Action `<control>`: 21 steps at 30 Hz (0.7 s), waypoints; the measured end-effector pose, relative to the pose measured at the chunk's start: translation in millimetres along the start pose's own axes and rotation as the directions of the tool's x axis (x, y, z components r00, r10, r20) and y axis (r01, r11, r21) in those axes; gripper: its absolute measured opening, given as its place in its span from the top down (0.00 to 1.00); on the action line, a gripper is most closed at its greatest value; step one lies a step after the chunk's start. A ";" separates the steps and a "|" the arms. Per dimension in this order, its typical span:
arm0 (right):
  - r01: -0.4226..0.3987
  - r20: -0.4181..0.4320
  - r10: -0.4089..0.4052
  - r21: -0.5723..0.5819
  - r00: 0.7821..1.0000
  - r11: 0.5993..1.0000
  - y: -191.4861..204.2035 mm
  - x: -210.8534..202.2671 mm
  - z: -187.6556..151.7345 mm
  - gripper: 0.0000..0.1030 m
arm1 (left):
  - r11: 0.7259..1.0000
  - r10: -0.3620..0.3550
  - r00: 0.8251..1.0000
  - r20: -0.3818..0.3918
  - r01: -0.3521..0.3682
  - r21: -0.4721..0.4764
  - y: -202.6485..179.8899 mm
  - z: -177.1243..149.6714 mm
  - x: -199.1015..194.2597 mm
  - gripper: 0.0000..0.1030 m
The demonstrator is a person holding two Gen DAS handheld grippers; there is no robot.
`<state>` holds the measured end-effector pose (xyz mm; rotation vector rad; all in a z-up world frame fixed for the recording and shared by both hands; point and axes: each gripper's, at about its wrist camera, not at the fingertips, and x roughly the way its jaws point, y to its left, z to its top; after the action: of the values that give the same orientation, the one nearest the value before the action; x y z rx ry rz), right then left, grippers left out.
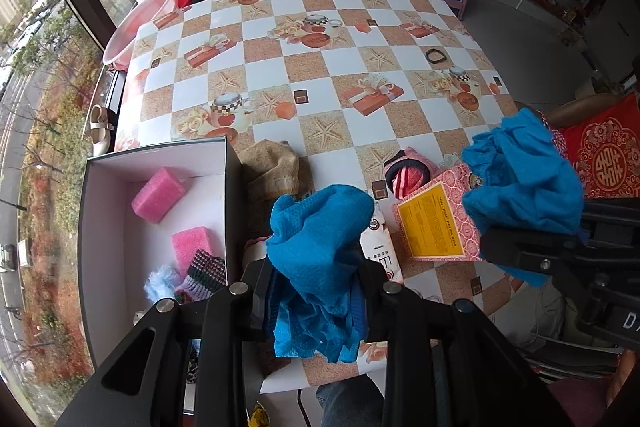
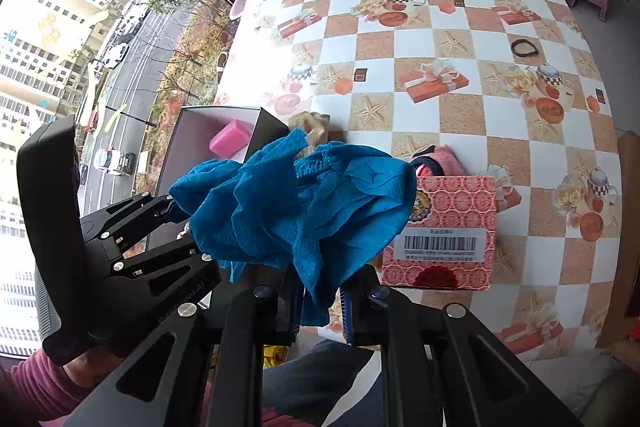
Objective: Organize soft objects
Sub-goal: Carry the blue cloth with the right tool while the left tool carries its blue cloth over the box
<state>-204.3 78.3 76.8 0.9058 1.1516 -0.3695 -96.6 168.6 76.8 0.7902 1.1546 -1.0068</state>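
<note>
Left wrist: open box holds two pink sponges, knitwear.

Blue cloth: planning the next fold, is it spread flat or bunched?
Bunched: the blue cloth hangs crumpled between the left claw and right claw, above the table.

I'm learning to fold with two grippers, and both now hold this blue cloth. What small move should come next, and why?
Probably swing both toward the open white-lined box. The left gripper and right gripper both pinch the crumpled blue waffle cloth above the table, and the box already holds pink foam sponges.
</note>
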 end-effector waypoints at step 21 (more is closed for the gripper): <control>-0.026 -0.047 0.023 -0.064 0.999 0.998 29.5 20.3 6.1 0.85 | 0.999 0.026 1.000 0.013 -0.026 -0.035 21.6 -11.7 -12.8 0.69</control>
<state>-172.6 95.2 71.7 0.8744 1.1877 -0.2912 -81.8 189.9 86.4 0.7681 1.1443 -0.9667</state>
